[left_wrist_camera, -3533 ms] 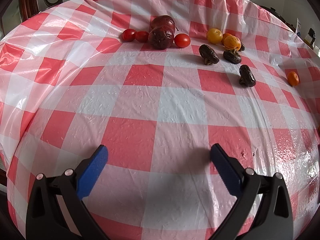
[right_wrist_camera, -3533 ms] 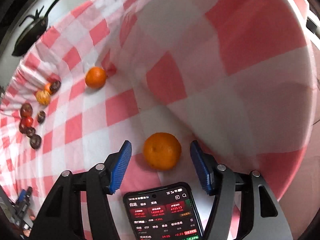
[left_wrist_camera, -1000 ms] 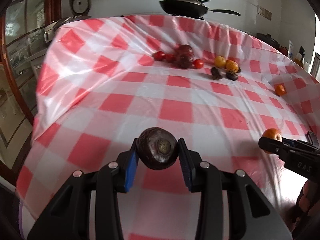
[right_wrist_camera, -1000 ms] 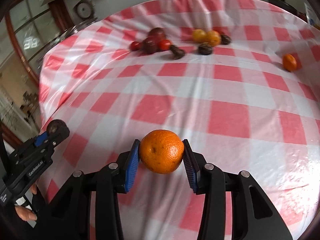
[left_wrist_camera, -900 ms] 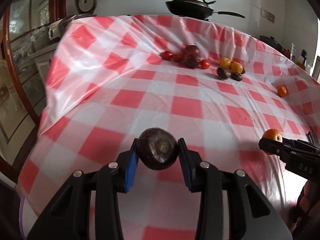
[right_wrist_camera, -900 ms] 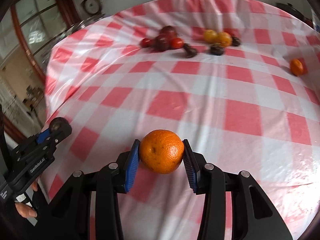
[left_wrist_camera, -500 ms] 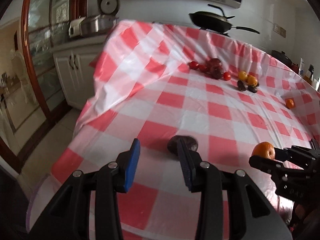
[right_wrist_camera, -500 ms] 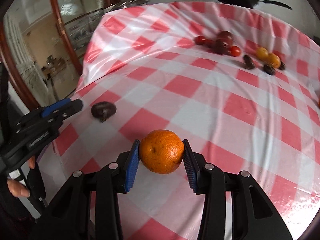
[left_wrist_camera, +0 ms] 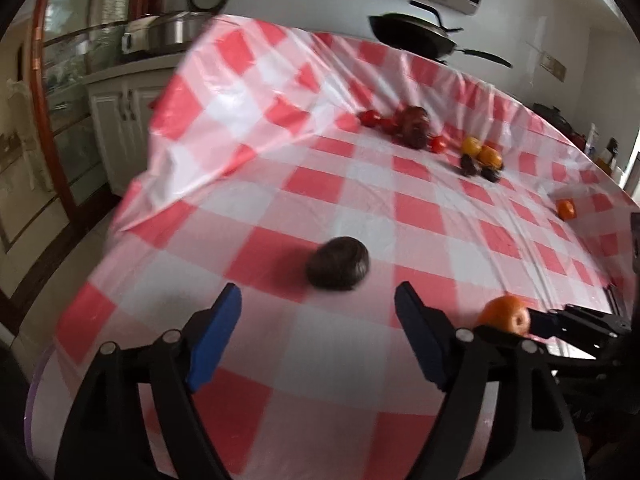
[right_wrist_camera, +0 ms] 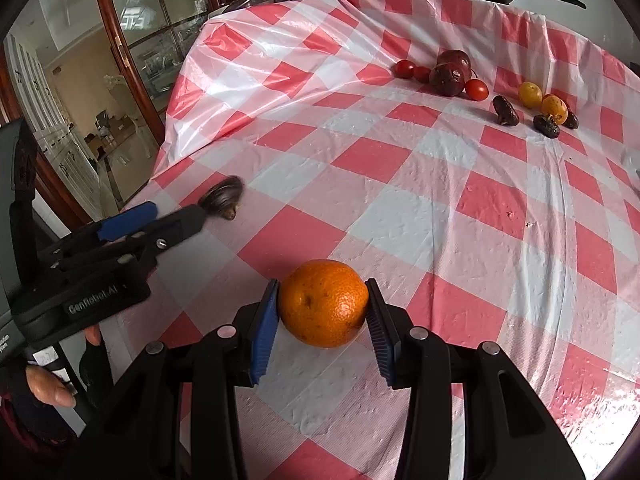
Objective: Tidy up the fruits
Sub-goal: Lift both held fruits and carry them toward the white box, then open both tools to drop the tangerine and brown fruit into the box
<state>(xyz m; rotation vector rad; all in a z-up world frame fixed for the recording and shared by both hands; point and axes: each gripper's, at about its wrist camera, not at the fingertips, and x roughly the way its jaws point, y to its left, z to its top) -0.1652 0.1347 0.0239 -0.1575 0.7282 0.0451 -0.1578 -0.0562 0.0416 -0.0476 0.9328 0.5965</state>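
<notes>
A dark purple round fruit [left_wrist_camera: 338,263] lies on the red-and-white checked tablecloth [left_wrist_camera: 420,208], just ahead of my left gripper [left_wrist_camera: 317,294]. Its jaws are opening, with nothing between the blue pads [left_wrist_camera: 216,336]. My right gripper [right_wrist_camera: 322,284] is shut on an orange [right_wrist_camera: 323,303] and holds it just above the cloth. The right wrist view shows the left gripper [right_wrist_camera: 176,212] at the left, with the dark fruit [right_wrist_camera: 224,198] at its tip. The left wrist view shows the right gripper [left_wrist_camera: 520,320] and its orange [left_wrist_camera: 506,316] low on the right.
Far across the table lie cherry tomatoes [right_wrist_camera: 404,69], two dark red fruits [right_wrist_camera: 448,74], small yellow-orange fruits [right_wrist_camera: 530,94] and dark dates [right_wrist_camera: 505,111]. Another orange [left_wrist_camera: 566,209] sits far right. A black pan [left_wrist_camera: 412,36] stands behind. The table edge and a glass-door cabinet [right_wrist_camera: 132,60] are at the left.
The left gripper has let go of the dark fruit, which now lies on the cloth, and its jaws have spread wide. Both grippers shifted toward the table's left corner. The right still holds the orange.
</notes>
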